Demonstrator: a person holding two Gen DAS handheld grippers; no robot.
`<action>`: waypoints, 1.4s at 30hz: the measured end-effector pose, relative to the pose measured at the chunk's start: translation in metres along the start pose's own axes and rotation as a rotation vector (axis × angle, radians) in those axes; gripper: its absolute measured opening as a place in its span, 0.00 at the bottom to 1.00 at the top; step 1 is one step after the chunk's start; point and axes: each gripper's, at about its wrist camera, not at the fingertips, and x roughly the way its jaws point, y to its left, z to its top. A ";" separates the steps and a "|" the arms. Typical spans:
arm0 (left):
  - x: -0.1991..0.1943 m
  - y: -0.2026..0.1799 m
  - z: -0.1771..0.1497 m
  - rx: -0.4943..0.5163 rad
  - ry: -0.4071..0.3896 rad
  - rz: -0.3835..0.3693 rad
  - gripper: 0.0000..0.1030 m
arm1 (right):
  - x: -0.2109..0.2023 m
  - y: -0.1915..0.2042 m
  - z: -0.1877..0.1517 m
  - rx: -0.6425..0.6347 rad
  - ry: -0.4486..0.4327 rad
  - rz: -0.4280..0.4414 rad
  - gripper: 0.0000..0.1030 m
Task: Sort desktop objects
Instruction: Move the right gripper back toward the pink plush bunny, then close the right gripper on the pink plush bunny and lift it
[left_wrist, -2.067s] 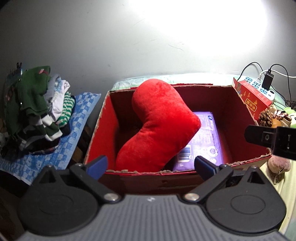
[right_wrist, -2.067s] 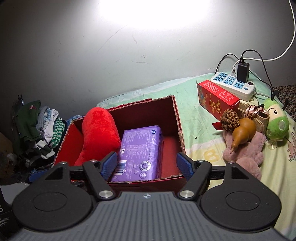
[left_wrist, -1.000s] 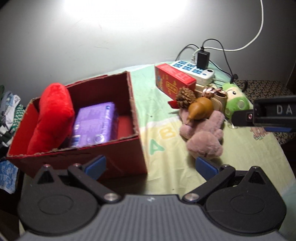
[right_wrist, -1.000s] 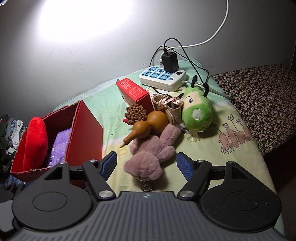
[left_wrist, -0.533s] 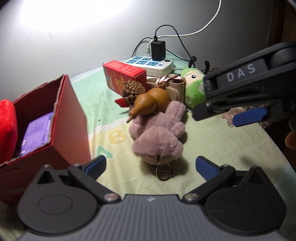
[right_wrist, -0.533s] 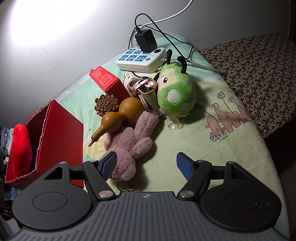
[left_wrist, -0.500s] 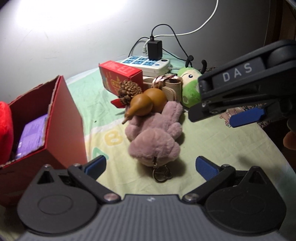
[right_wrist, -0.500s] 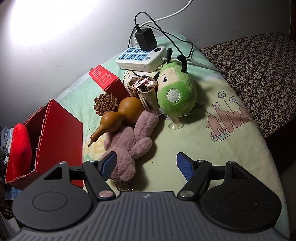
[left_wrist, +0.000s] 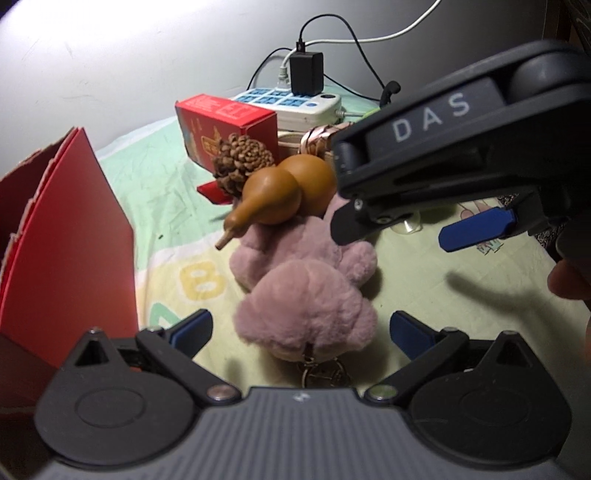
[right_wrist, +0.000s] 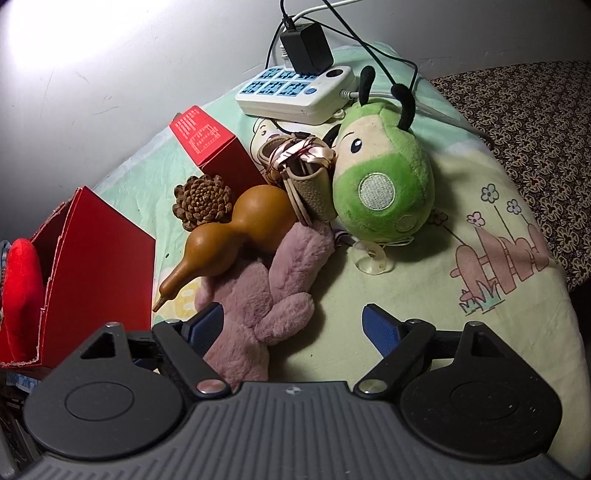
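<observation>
A pink plush toy (left_wrist: 303, 295) with a key ring lies on the green sheet, also in the right wrist view (right_wrist: 266, 295). A brown gourd (left_wrist: 280, 192) (right_wrist: 236, 232) rests on it, next to a pine cone (left_wrist: 240, 162) (right_wrist: 201, 203). My left gripper (left_wrist: 301, 332) is open and empty, its fingers either side of the plush's near end. My right gripper (right_wrist: 293, 325) is open and empty, hovering over the plush; it shows in the left wrist view (left_wrist: 424, 225). A green bug plush (right_wrist: 380, 184) sits to the right.
A red cardboard box (left_wrist: 66, 251) (right_wrist: 92, 266) stands at the left holding a red heart cushion (right_wrist: 20, 295). A small red carton (left_wrist: 225, 125) (right_wrist: 210, 144), a beige strappy shoe (right_wrist: 299, 166) and a power strip (right_wrist: 295, 88) with charger and cables lie behind. A patterned surface (right_wrist: 535, 122) lies right.
Both grippers have swung right from the red box to the pile of toys and come closer to the pink plush. The right gripper now looms larger in the left view.
</observation>
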 end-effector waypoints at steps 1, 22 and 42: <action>0.003 0.000 0.001 -0.002 0.006 -0.001 0.94 | 0.005 0.001 0.001 -0.002 0.009 0.001 0.82; 0.017 -0.001 0.008 -0.025 0.133 -0.002 0.61 | 0.032 -0.004 0.002 0.032 0.070 0.108 0.57; -0.031 0.006 -0.030 -0.010 0.148 -0.053 0.57 | -0.001 -0.011 -0.023 0.096 0.049 0.082 0.63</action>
